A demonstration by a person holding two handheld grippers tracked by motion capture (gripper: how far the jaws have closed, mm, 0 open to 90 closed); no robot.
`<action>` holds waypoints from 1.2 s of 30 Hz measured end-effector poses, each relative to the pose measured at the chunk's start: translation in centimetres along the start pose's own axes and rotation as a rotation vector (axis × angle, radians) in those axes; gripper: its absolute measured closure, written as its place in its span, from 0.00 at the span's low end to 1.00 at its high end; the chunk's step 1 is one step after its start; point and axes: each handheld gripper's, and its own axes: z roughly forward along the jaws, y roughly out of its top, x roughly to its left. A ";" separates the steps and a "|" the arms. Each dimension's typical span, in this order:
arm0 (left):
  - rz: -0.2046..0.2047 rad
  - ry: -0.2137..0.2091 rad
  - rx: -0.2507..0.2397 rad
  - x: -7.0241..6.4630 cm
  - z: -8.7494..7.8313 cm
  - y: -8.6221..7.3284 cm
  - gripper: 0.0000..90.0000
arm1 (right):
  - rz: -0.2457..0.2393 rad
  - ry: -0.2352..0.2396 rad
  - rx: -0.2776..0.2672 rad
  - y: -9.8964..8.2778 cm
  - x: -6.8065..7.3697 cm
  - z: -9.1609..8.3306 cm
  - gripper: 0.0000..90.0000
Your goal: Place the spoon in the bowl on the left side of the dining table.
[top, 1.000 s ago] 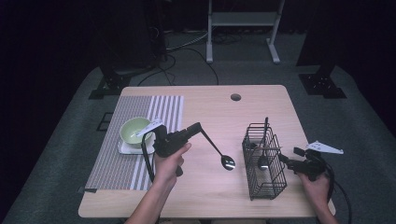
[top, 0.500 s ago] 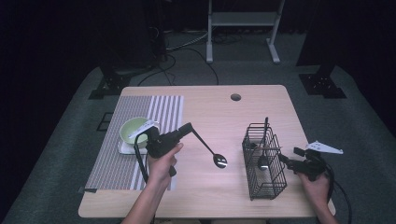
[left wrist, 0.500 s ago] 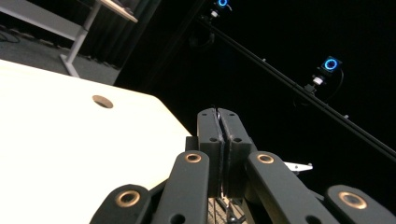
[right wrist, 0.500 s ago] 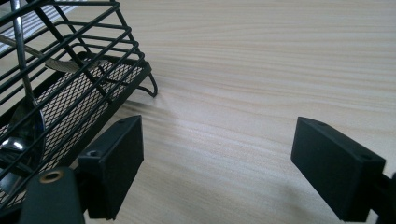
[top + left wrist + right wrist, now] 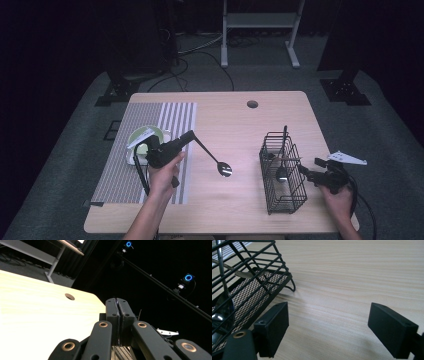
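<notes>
The left gripper (image 5: 190, 136) hung above the tabletop (image 5: 235, 120) with its fingers (image 5: 117, 315) clenched on the handle end of a dark spoon (image 5: 212, 157). The spoon slanted down and to the right, its bowl low over the bare wood between the striped placemat (image 5: 150, 135) and the wire caddy (image 5: 282, 172). In the left gripper view the two fingers met flat, and only a thin sliver of handle seemed caught between them.

That narrow hold was the main risk. A long utensil pinched at its tip could pivot in the grip, swing its bowl down and strike the wood, or slip out altogether if the hand turned quickly.

If the spoon was bound for the placemat, the green bowl (image 5: 145, 137) on its white plate (image 5: 131, 159) sat just behind the gripper, and a careless sweep could knock it.

The right gripper (image 5: 311, 175) rested just beside the caddy, its fingers (image 5: 274, 325) spread wide and empty. The caddy's wire foot lay close to one finger, so a nudge could shove the caddy and rattle the cutlery (image 5: 281, 170) standing in it
</notes>
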 end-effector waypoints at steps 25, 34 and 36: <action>0.011 0.116 -0.055 2.5 -3.0 2.3 0.99 | -0.001 -0.005 0.005 0.0 0.0 0.0 0.18; 0.012 0.150 -0.096 3.3 -4.4 3.3 0.99 | -0.006 -0.008 0.010 0.0 0.1 0.1 0.18; 0.011 0.161 -0.096 3.5 -4.7 3.5 0.99 | -0.006 -0.008 0.010 0.0 0.1 0.1 0.18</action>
